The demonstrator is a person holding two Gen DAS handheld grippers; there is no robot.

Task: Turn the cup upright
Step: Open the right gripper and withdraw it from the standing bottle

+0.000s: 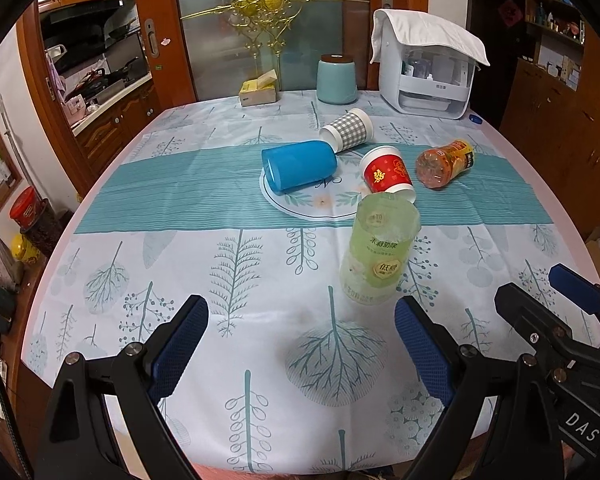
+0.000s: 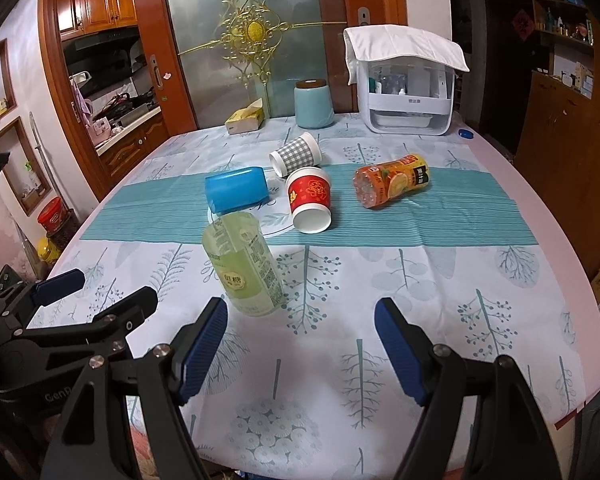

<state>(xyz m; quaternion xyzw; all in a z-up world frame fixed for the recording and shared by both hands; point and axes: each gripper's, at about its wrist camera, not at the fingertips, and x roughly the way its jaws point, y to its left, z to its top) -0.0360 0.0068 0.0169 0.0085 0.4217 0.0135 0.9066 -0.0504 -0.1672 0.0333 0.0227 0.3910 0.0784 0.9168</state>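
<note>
A blue cup [image 1: 299, 165] [image 2: 237, 189] lies on its side on a round mat [image 1: 320, 200]. A red paper cup [image 1: 387, 175] [image 2: 310, 204] and a grey checked paper cup [image 1: 348, 129] [image 2: 296, 155] also lie on their sides mid-table. A clear green cup [image 1: 380, 250] [image 2: 244, 264] stands upside down nearest me. My left gripper [image 1: 300, 344] is open and empty, just short of the green cup. My right gripper [image 2: 300, 344] is open and empty, to the right of the green cup. Each gripper shows at the edge of the other's view.
An orange drink bottle [image 1: 444, 163] [image 2: 392, 182] lies on its side at the right. At the back stand a teal jar [image 1: 336, 80], a tissue box [image 1: 258, 90] and a white appliance under a towel [image 1: 428, 76]. A blue bottle cap [image 1: 475, 119] lies by the right edge.
</note>
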